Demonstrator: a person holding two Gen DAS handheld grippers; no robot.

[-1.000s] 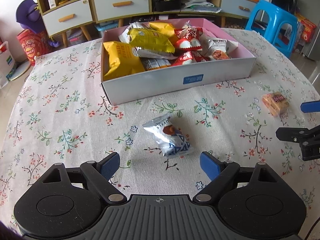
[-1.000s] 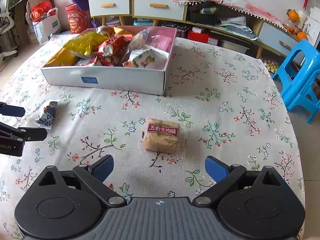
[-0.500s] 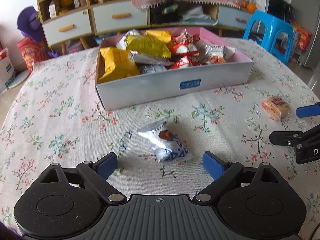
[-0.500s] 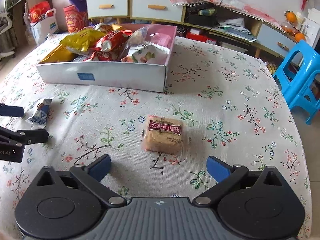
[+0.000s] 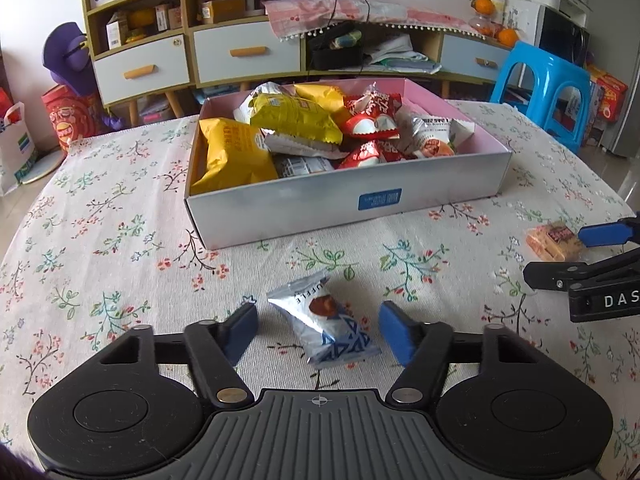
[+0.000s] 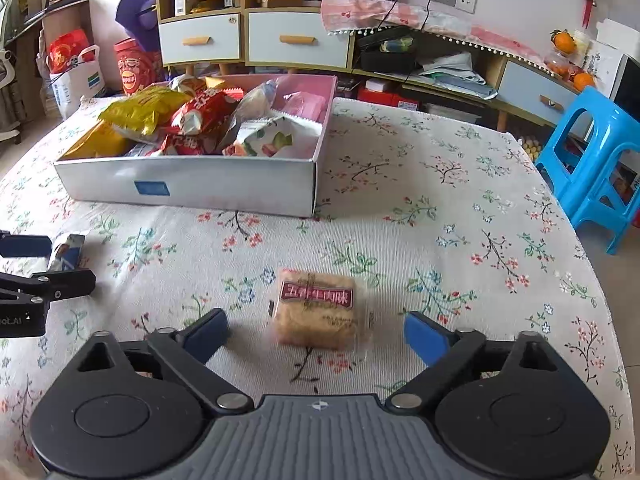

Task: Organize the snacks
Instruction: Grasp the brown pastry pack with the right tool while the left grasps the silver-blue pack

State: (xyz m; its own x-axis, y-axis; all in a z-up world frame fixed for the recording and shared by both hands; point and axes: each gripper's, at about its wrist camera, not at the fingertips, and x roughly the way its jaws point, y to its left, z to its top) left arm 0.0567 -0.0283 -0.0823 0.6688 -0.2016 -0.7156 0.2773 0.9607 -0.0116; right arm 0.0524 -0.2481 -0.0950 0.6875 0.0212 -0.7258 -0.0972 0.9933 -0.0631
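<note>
A silver and blue snack packet [image 5: 325, 322] lies on the flowered tablecloth between the blue pads of my left gripper [image 5: 318, 334]. Its jaws are closing, with gaps still on both sides of the packet. A brown biscuit pack with a red label [image 6: 318, 310] lies between the pads of my right gripper [image 6: 316, 334], whose jaws are closing too and do not touch it. A white box with a pink inside [image 5: 288, 208] stands farther back, filled with yellow, red and silver snack bags. Each gripper shows at the edge of the other's view.
The round table [image 6: 460, 208] carries a floral cloth. A blue plastic stool [image 6: 592, 160] stands off its right side. Cabinets with drawers [image 5: 244, 54] line the wall behind, and red bags sit on the floor at the far left.
Both grippers have come lower and closer, so each snack now sits between the pads. The left jaws have narrowed clearly, the right ones slightly.
</note>
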